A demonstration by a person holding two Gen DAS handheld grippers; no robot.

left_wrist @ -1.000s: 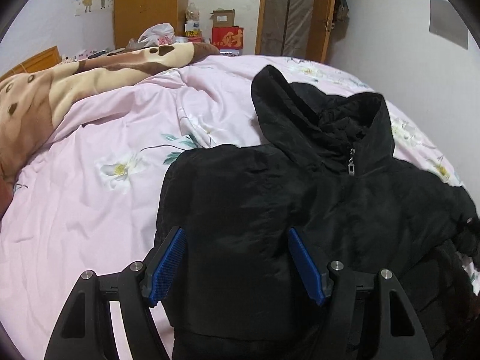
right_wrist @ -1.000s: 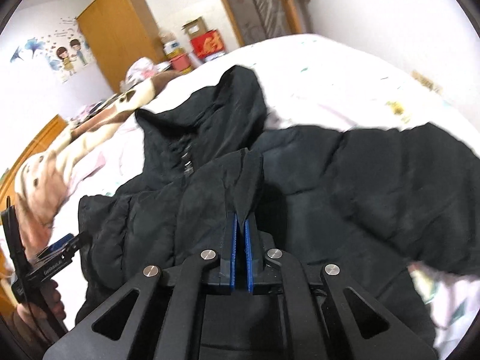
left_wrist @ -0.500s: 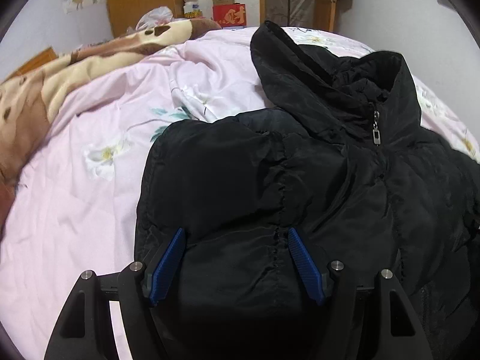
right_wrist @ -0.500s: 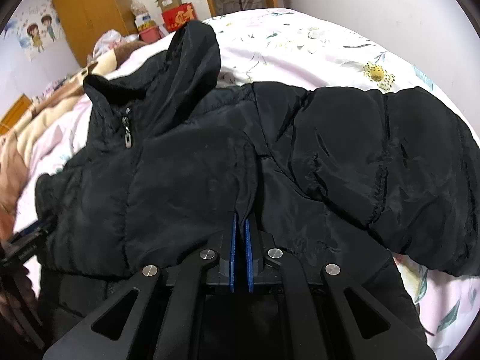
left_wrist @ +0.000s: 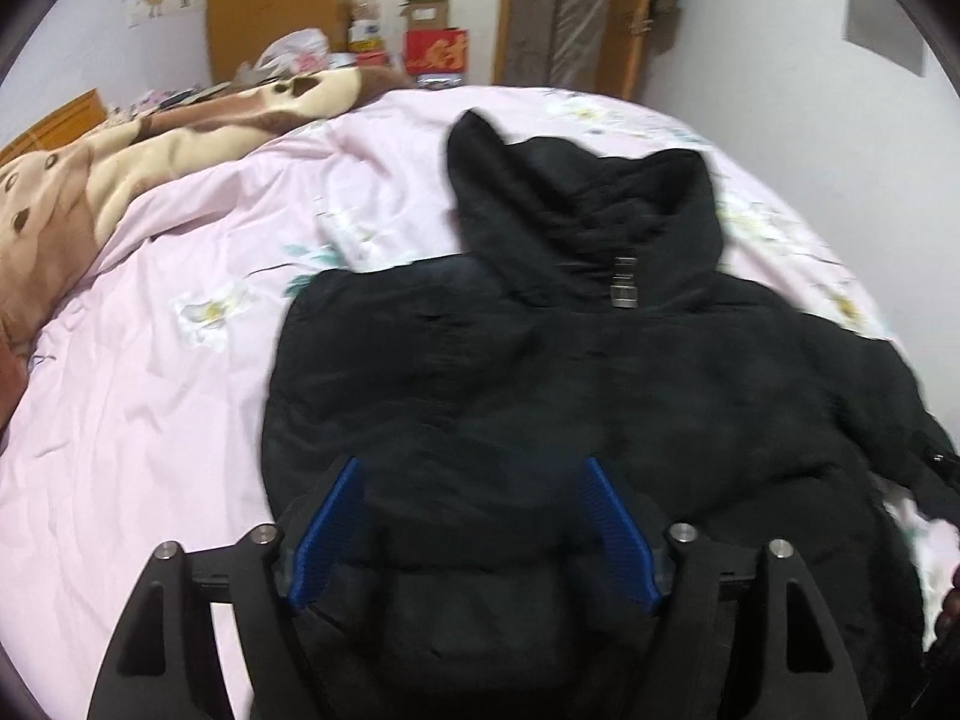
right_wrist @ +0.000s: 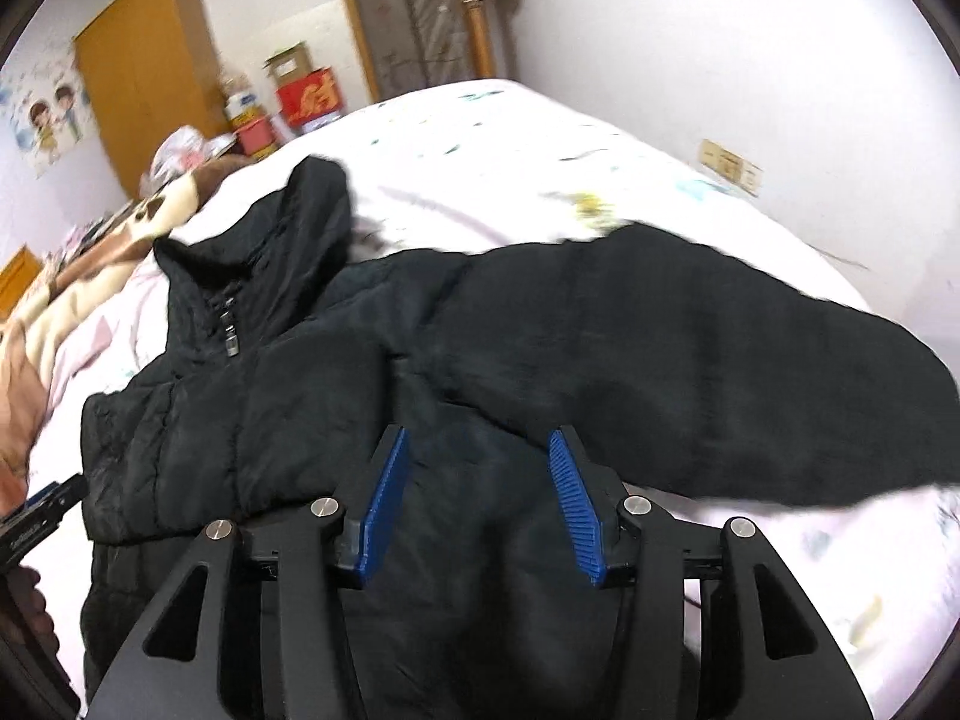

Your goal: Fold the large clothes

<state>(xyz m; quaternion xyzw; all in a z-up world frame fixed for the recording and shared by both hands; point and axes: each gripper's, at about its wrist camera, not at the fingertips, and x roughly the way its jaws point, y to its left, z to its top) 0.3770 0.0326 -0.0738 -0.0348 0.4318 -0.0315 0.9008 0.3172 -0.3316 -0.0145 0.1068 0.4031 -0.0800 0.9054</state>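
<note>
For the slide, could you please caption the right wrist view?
Open right hand-held gripper above black jacket on floral bed.

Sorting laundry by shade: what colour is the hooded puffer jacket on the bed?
Black all over; the hooded puffer jacket shows best in the left wrist view.

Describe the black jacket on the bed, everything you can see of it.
The black jacket is a puffy, quilted hooded coat of slightly shiny fabric, lying front up on the pink floral bedsheet. Its collar is zipped, with a metal zipper pull at the throat and the hood standing up behind. One sleeve stretches out sideways; the other looks folded across the chest. Neither gripper holds it.
</note>
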